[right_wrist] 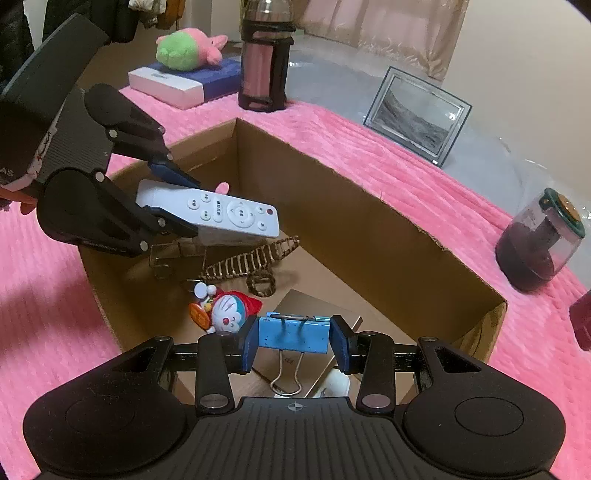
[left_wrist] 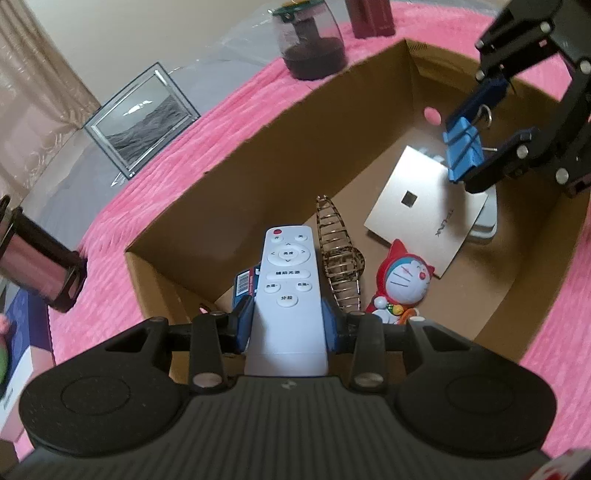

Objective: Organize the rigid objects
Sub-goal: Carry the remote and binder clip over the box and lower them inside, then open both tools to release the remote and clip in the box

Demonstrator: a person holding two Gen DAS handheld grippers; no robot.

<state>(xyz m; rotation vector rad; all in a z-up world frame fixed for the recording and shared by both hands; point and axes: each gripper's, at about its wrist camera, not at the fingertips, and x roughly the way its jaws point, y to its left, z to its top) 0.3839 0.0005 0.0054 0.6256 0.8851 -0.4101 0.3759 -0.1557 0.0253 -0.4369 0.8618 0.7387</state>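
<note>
My left gripper (left_wrist: pixel 288 325) is shut on a white remote control (left_wrist: pixel 288 280) and holds it above the near end of an open cardboard box (left_wrist: pixel 258 147). The same remote (right_wrist: pixel 218 210) and left gripper (right_wrist: pixel 173 199) show in the right wrist view. My right gripper (right_wrist: pixel 293 341) is shut on a blue binder clip (right_wrist: pixel 291 334) above the box's other end; it also shows in the left wrist view (left_wrist: pixel 476 147). In the box lie a Doraemon figure (left_wrist: pixel 402 280), a brown hair claw (left_wrist: pixel 340 258) and a gold router (left_wrist: pixel 428 210).
The box (right_wrist: pixel 369 229) sits on a pink blanket (right_wrist: pixel 388 162). Around it stand a sand-art frame (right_wrist: pixel 417 114), a dark jar (right_wrist: pixel 539 240), a pink bottle (right_wrist: pixel 264 59), and a plush toy (right_wrist: pixel 188 46) on a white-and-blue box (right_wrist: pixel 177 85). A dark red object (left_wrist: pixel 369 16) stands beyond the box.
</note>
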